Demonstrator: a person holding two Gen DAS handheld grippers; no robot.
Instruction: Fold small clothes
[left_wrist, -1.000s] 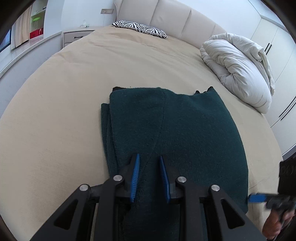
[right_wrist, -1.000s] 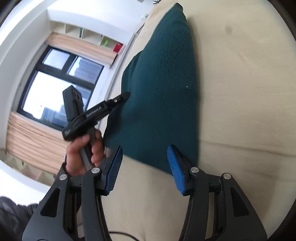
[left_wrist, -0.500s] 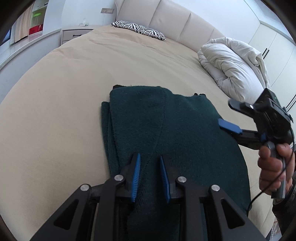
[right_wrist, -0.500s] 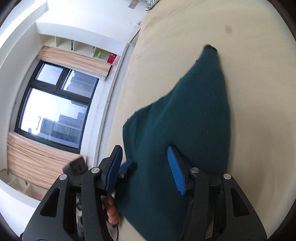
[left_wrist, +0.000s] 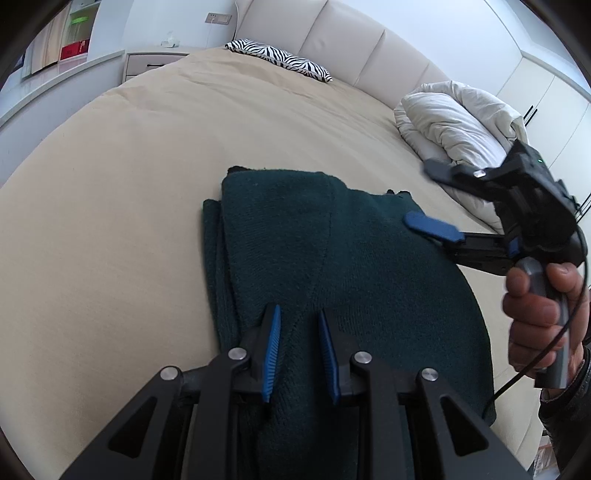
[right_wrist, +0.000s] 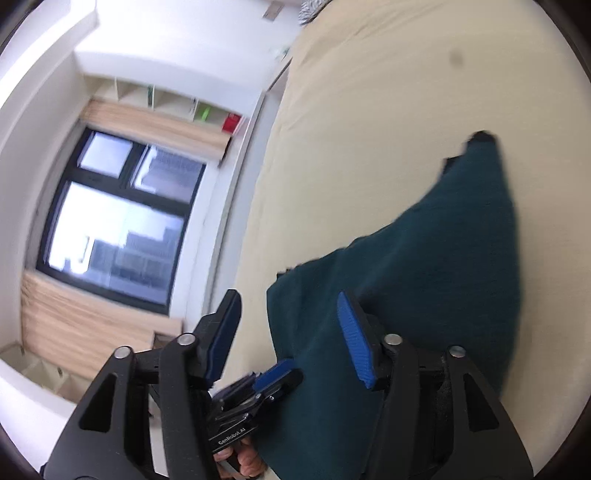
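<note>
A dark green knitted garment (left_wrist: 332, 258) lies folded on the beige bed (left_wrist: 129, 221), with layered edges on its left side. My left gripper (left_wrist: 300, 328) sits at the garment's near edge, pads close together with a ridge of the knit pinched between them. My right gripper (left_wrist: 424, 195) hovers over the garment's far right side, held by a hand (left_wrist: 535, 314); its jaws are opening and nothing is between them. In the right wrist view the right gripper (right_wrist: 288, 299) hangs above the garment (right_wrist: 424, 277), and the left gripper's fingertips (right_wrist: 275, 373) show at the cloth's edge.
A rumpled white duvet (left_wrist: 454, 125) lies on the bed just right of the garment. A zebra-print pillow (left_wrist: 280, 61) rests by the padded headboard (left_wrist: 351, 48). A nightstand (left_wrist: 147, 62) stands at the far left, a large window (right_wrist: 118, 221) beyond the bed's side.
The right gripper rose from the garment's near right corner and travelled along its right side, and its jaws widened. The left gripper and the garment stayed put.
</note>
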